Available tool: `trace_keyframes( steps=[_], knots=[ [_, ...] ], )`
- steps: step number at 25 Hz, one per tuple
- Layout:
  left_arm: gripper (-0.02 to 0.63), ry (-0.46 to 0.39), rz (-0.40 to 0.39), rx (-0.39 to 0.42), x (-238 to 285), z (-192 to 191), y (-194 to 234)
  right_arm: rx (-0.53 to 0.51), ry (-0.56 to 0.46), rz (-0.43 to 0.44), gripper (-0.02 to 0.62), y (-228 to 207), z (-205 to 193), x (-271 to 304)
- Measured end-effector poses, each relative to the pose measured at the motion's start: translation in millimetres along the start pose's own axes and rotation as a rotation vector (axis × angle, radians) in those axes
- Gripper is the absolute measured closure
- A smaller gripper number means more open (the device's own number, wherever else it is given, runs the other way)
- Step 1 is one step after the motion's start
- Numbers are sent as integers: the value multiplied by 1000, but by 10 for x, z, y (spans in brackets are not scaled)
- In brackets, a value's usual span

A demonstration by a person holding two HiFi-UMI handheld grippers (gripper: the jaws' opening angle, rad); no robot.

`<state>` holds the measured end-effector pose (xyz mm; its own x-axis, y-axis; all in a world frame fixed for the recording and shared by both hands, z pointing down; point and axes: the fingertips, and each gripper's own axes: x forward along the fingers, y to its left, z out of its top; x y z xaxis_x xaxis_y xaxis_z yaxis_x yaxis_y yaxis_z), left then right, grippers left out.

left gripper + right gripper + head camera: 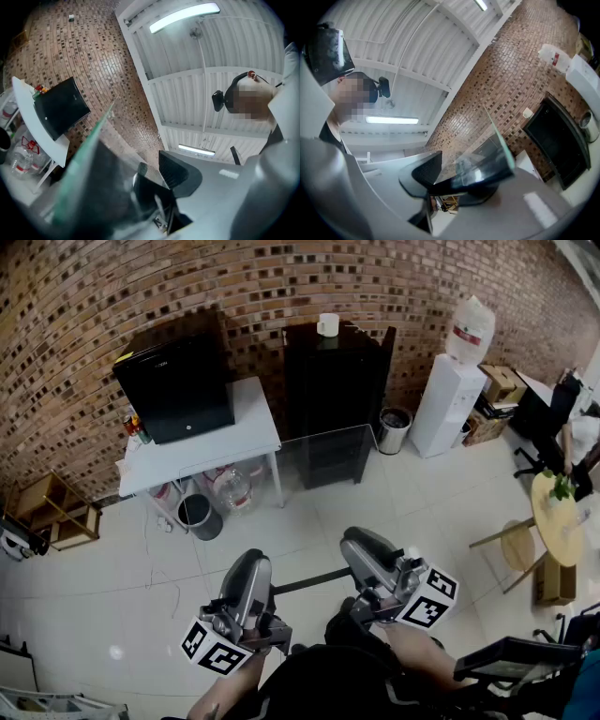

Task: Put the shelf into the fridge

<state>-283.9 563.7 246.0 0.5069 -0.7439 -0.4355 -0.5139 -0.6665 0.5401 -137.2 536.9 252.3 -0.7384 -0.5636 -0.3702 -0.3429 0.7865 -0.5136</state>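
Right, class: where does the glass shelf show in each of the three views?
Head view: shelf, centre, a clear pane.
Left gripper view: shelf, lower left, green edge slanting up, between the jaws.
Right gripper view: shelf, centre right, between the jaws.
Shared landmark: brick wall behind it in all three.

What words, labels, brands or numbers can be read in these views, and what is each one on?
No text is legible in any view.
Water jug: red label, print too small to read.
Black fridge: faint mark near its top edge, too small to read.
Cans beside the fridge: print too small to read.
Marker cubes: black-and-white square patterns, no letters.
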Motion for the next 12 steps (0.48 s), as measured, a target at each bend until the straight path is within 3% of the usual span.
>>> trace_keyframes(
  steps=[12],
  knots=[
    [522,45,-37,-3,1159,-408,301,-5,-51,-33,483,-1000,674,17]
  ],
)
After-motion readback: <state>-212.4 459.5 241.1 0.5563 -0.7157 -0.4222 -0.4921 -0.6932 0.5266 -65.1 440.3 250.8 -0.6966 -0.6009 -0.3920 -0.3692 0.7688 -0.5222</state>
